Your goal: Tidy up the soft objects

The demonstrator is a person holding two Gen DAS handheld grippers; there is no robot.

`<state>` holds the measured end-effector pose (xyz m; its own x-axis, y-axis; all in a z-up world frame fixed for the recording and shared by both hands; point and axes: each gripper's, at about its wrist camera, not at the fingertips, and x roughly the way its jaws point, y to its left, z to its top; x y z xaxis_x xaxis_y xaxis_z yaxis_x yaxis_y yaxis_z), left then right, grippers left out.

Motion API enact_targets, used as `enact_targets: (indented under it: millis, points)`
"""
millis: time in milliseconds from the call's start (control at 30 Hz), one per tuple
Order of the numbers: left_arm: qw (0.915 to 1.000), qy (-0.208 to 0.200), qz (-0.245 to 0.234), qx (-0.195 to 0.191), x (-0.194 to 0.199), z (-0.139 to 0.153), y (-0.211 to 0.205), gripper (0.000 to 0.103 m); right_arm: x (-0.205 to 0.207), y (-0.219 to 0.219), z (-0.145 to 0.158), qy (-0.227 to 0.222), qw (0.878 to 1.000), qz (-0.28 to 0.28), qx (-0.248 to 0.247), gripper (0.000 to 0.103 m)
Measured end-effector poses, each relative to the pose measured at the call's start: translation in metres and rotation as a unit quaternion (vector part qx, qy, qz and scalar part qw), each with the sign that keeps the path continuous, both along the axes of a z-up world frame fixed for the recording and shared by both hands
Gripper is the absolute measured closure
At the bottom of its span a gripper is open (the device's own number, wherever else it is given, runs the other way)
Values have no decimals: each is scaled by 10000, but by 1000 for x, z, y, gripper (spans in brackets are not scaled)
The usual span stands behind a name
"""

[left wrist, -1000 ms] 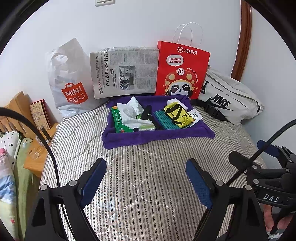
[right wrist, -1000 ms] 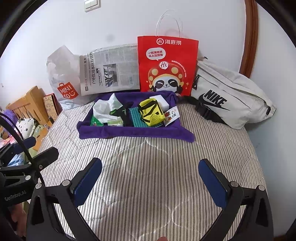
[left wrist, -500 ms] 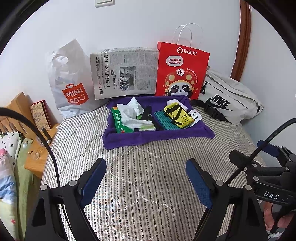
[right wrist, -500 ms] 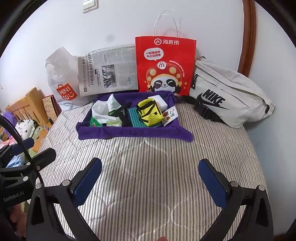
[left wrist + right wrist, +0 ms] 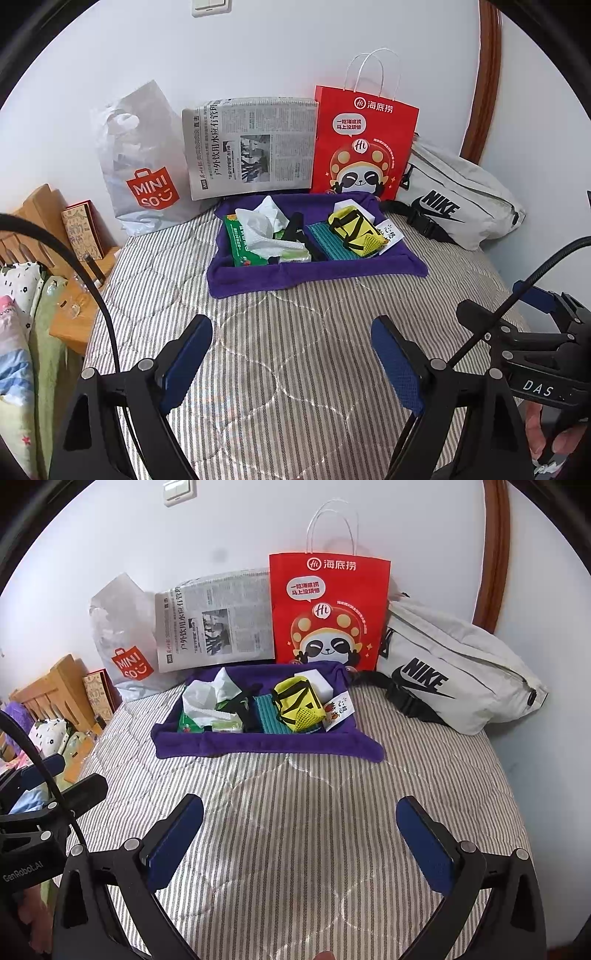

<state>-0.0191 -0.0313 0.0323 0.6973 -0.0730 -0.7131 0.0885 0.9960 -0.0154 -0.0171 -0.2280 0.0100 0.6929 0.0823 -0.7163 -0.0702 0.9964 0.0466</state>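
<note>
Beyond both wide, empty claws, left claw (image 5: 291, 354) and right claw (image 5: 300, 834), lies the purple tray (image 5: 314, 271).

Grey-and-white striped bedspread (image 5: 295, 332); purple cloth tray (image 5: 314, 273); yellow mesh pouch (image 5: 356, 230) with black straps; red paper bag (image 5: 364, 144), panda print; pale grey waist bag (image 5: 461, 199), black logo.

Hovering side by side, both pointing fwd and tilted downward: L gripper (image 5: 291, 354) w/ jaws spread wide, nothing between the blue pads (image 5: 395, 365), nothing touching them. R gripper (image 5: 299, 834) likewise gaping wide, pads (image 5: 424, 849) bare, gripping nothing. Showing at lower right edge of left wrist view: a hand (image 5: 546, 439) wrapping around R gripper's handle, fingers curling under the black frame.
</note>
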Motion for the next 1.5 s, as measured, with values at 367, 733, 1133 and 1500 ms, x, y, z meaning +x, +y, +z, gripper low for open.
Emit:
enact_targets:
  millis: [367,733,1133,1500]
  points:
    - [10000,5,36,-7,-3,0,1,16,-1,-1,1,-5,10000,9,-11,0]
    - [10000,-18,54,-15,-5,2,2,16,-3,-4,3,-31,10000,4,2,0]
    - [10000,-24,59,9,-7,3,1,16,-3,-4,3,-26,10000,7,5,0]
    - [10000,-45,57,11,-7,3,1,16,-3,-3,3,-19,10000,3,-23,0]
